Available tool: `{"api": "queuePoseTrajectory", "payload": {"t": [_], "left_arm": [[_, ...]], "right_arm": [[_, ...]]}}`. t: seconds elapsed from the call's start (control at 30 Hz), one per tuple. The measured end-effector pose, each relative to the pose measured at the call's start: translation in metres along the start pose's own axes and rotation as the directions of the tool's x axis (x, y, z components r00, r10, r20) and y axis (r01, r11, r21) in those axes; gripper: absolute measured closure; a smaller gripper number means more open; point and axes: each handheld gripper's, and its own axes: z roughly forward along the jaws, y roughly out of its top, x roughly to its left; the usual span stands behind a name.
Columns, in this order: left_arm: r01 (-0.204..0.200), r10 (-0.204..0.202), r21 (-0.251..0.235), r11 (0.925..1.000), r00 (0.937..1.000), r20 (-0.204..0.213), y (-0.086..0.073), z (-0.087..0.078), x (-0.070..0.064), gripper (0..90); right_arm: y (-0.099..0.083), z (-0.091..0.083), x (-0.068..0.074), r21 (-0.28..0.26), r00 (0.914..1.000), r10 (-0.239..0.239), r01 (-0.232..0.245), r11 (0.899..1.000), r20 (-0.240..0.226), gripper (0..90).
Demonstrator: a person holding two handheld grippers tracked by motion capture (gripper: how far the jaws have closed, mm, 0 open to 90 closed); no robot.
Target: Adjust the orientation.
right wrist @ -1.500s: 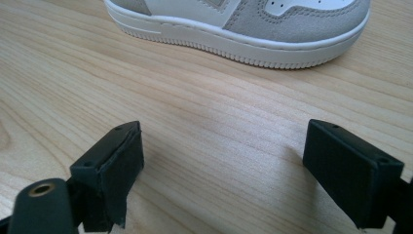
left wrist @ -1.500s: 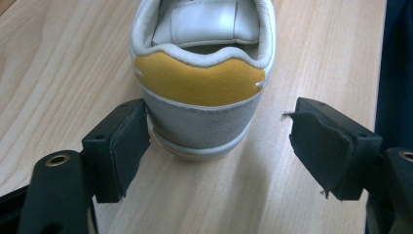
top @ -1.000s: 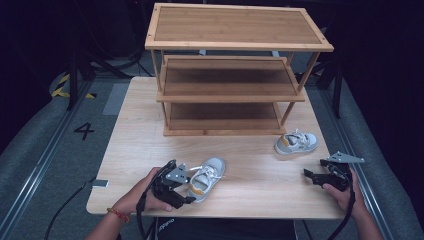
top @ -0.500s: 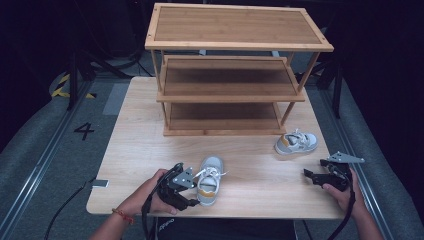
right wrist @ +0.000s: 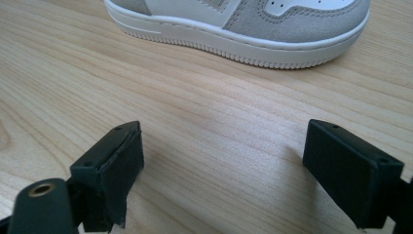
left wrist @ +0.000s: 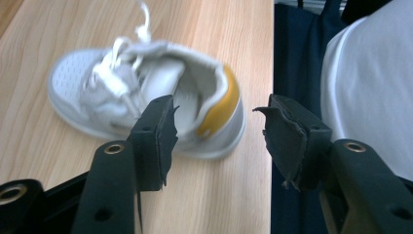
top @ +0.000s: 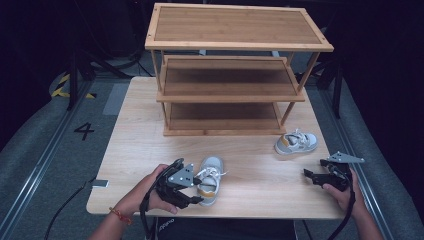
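A small white and grey shoe (top: 210, 179) with a yellow heel patch lies near the table's front edge, toe pointing toward the rack. My left gripper (top: 194, 199) sits at its heel end. In the left gripper view the shoe (left wrist: 146, 105) lies just past the open left gripper (left wrist: 216, 139), its heel between the jaw tips; I cannot tell if they touch. A second matching shoe (top: 296, 142) rests at the right, in front of the rack. My right gripper (top: 310, 175) is open low over bare wood, and the right gripper (right wrist: 229, 175) is short of the shoe's sole (right wrist: 243, 29).
A three-tier wooden shoe rack (top: 235, 70) stands at the back of the light wooden table (top: 145, 145). The table's front edge runs just past the left shoe's heel, with a person's white shirt (left wrist: 370, 73) beyond it.
The left shoe has turned from a slant toward the right to pointing straight at the rack. My left gripper has shifted slightly right along with it. The right gripper has stayed put.
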Motion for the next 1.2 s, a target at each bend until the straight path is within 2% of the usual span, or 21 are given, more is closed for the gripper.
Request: {"api": "queuePoseTrajectory", "payload": {"t": [0.13, 0.33, 0.6, 0.67, 0.7, 0.83, 0.9, 0.93, 0.97, 1.1, 1.17, 1.2], "left_arm": [[-0.01, 0.01, 0.009, 0.9999, 0.9999, 0.014, 0.007, 0.007, 0.001, 46.0], [-0.062, 0.06, 0.049, 0.9969, 0.9972, 0.045, 0.018, 0.019, 0.002, 48.0], [-0.069, 0.06, 0.12, 0.9903, 0.9951, 0.078, 0.023, 0.035, 0.006, 50.3], [-0.088, 0.075, 0.139, 0.9864, 0.9929, 0.092, 0.022, 0.039, 0.007, 50.4], [-0.076, 0.062, 0.149, 0.9859, 0.9937, 0.094, 0.021, 0.04, 0.006, 50.6], [-0.091, 0.072, 0.189, 0.9778, 0.9916, 0.107, 0.023, 0.046, 0.01, 53.0], [-0.106, 0.084, 0.214, 0.971, 0.9904, 0.11, 0.025, 0.048, 0.013, 56.6], [-0.12, 0.092, 0.222, 0.9678, 0.987, 0.132, 0.026, 0.049, 0.015, 57.9], [-0.129, 0.1, 0.231, 0.9645, 0.9863, 0.131, 0.027, 0.05, 0.015, 58.5], [-0.166, 0.121, 0.257, 0.9519, 0.9756, 0.183, 0.032, 0.051, 0.017, 64.5], [-0.182, 0.133, 0.272, 0.9449, 0.9731, 0.188, 0.035, 0.052, 0.015, 66.4], [-0.185, 0.137, 0.269, 0.9451, 0.9727, 0.187, 0.037, 0.054, 0.016, 67.2]], "right_arm": [[0.0, 0.0, 0.0, 0.0, 1.0, 0.0, 0.0, 1.0, 0.0, 15.5], [0.0, 0.0, 0.0, 0.001, 1.0, 0.001, -0.001, 1.0, 0.001, 15.4], [0.0, 0.0, 0.0, 0.0, 1.0, 0.001, -0.001, 1.0, 0.001, 15.4], [0.0, 0.0, 0.0, 0.0, 1.0, 0.001, -0.001, 1.0, 0.001, 15.5], [0.0, 0.0, 0.0, 0.0, 1.0, 0.001, -0.001, 1.0, 0.001, 15.4], [0.0, 0.0, 0.0, 0.001, 1.0, 0.001, -0.001, 1.0, 0.001, 15.4], [0.0, 0.0, 0.0, 0.0, 1.0, 0.001, -0.001, 1.0, 0.001, 15.4], [0.0, 0.0, 0.0, 0.0, 1.0, 0.001, -0.001, 1.0, 0.001, 15.4], [0.0, 0.0, 0.0, 0.0, 1.0, 0.001, -0.001, 1.0, 0.001, 15.4], [0.0, 0.0, 0.0, 0.0, 1.0, 0.0, 0.0, 1.0, 0.0, 15.4], [0.0, 0.0, 0.0, 0.0, 1.0, 0.0, 0.0, 1.0, 0.0, 15.4], [0.0, 0.0, 0.0, 0.0, 1.0, 0.0, 0.0, 1.0, 0.0, 15.4]]}}
